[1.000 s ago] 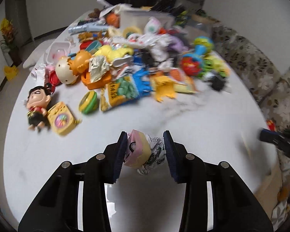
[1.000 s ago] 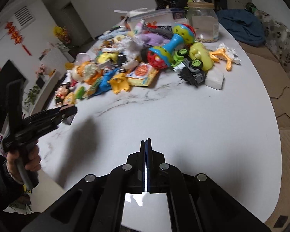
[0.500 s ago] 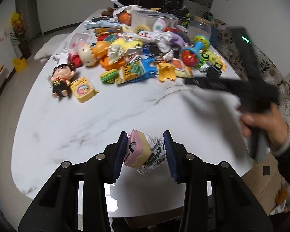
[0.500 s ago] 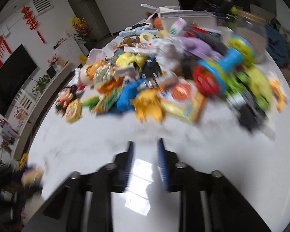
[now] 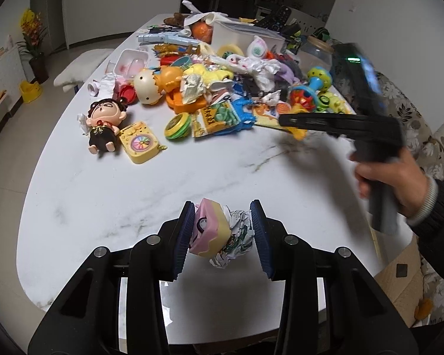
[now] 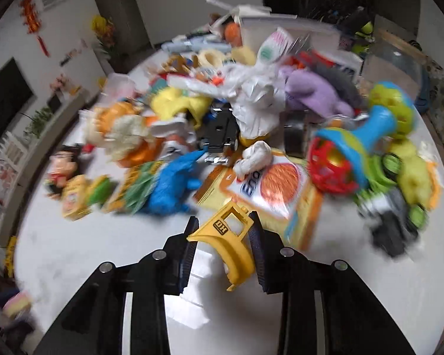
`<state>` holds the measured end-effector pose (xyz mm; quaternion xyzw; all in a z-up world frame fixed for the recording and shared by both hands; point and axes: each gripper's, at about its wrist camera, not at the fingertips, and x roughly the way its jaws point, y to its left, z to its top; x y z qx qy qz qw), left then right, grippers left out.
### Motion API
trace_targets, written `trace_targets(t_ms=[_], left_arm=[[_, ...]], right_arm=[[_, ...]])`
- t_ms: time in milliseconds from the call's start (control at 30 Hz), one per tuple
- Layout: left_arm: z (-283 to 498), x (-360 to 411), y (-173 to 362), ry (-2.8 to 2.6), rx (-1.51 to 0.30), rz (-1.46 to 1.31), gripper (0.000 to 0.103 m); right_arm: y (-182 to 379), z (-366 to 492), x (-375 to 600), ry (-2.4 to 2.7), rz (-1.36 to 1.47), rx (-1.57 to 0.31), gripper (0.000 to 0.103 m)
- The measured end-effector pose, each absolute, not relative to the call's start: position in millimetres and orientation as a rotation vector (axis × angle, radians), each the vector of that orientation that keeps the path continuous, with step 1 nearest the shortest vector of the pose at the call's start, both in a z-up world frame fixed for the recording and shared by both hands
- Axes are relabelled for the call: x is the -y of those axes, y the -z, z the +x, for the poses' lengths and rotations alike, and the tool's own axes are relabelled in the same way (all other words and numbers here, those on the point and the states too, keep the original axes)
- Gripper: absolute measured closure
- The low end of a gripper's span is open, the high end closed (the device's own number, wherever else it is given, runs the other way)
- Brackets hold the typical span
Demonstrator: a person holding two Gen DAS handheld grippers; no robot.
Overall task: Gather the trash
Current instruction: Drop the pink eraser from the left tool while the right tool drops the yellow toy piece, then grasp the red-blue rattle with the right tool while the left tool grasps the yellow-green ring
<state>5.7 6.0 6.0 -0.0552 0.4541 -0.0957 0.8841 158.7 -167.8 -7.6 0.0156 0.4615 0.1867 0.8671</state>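
Observation:
My left gripper (image 5: 222,236) is shut on a pink-and-yellow wrapper (image 5: 208,232) and a crumpled printed paper (image 5: 236,236), held above the near edge of the white marble table (image 5: 133,195). My right gripper (image 6: 223,236) is open, its jaws on either side of a yellow plastic toy cab (image 6: 228,236) at the front of the pile; whether the pads touch it is unclear. It also shows in the left wrist view (image 5: 284,119), reaching into the pile. Crumpled white paper (image 6: 253,155) and snack wrappers (image 6: 269,183) lie among the toys.
A big pile of toys covers the far half of the table: a doll (image 5: 103,121), a yellow toy clock (image 5: 140,142), a blue dinosaur (image 6: 171,189), a rattle (image 6: 355,153), a green truck (image 6: 390,195). A white box (image 5: 245,34) and glass jar (image 5: 318,51) stand behind. A sofa (image 5: 423,130) is at the right.
My right gripper has swung forward into the pile and opened, and the yellow toy cab now sits between its jaws. My left gripper has pulled back towards the table's near edge with its trash.

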Motion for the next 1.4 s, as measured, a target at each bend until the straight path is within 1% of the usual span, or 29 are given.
trace_targets(t_ms=[133,267,400,500,533,567,600,633,667,733,800,933,1067,1200,1233,1400], left_arm=[[-13.5,5.3,-21.2,0.244,-0.93,-0.09,0.064],[-52.7,29.6,-34.1,0.329,-0.944,-0.032,0.064],[-93.4,57.7,-22.7,0.404,-1.007,0.066,0.064],[-111.7,70.7,-4.2,0.452,-1.073,0.093,0.063],[-117.0,75.7,3.9,0.467,-1.094,0.108,0.063],[-121.3,80.7,13.4,0.484,-1.111,0.133,0.055],[-123.2,83.3,20.0,0.491,-1.123,0.153,0.046],[-125.9,86.4,32.2,0.485,-1.138,0.186,0.042],[-126.8,86.9,40.3,0.484,-1.154,0.193,0.037],[-125.6,84.6,58.7,0.482,-1.202,0.19,0.037],[-123.3,80.2,65.7,0.478,-1.233,0.163,0.037],[-113.9,60.8,57.1,0.438,-1.207,0.112,0.037],[-94.7,40.9,35.8,0.39,-1.144,0.063,0.035],[-67.2,22.9,12.0,0.321,-1.062,0.011,0.028],[-61.4,19.7,8.6,0.308,-1.052,-0.001,0.028],[-41.1,-4.3,-1.0,0.302,-1.036,-0.04,0.028]], right_arm=[[-28.7,90.3,195.8,-0.496,0.074,-0.94,0.068],[-40.2,9.8,215.8,-0.594,0.042,-1.002,0.068],[-16.3,-56.1,224.1,-0.661,-0.01,-1.12,0.068],[17.7,-85.1,227.7,-0.687,-0.025,-1.22,0.067],[32.5,-90.4,228.3,-0.689,-0.019,-1.258,0.065],[45.8,-92.8,227.9,-0.7,-0.015,-1.291,0.054],[55.3,-93.8,227.5,-0.698,-0.018,-1.309,0.046],[68.2,-94.6,227.0,-0.685,-0.031,-1.323,0.039],[79.0,-94.3,226.4,-0.685,-0.042,-1.342,0.039],[89.0,-93.2,227.5,-0.672,-0.053,-1.366,0.041],[80.9,-90.9,231.4,-0.675,-0.038,-1.348,0.041],[38.8,-63.8,238.7,-0.657,-0.039,-1.212,0.041],[7.4,7.2,244.9,-0.538,-0.057,-1.072,0.04],[-10.0,100.8,254.0,-0.403,0.123,-0.98,0.038],[-13.8,130.0,256.6,-0.373,0.206,-0.961,0.038],[-17.0,237.3,261.3,-0.203,0.372,-0.936,0.037]])
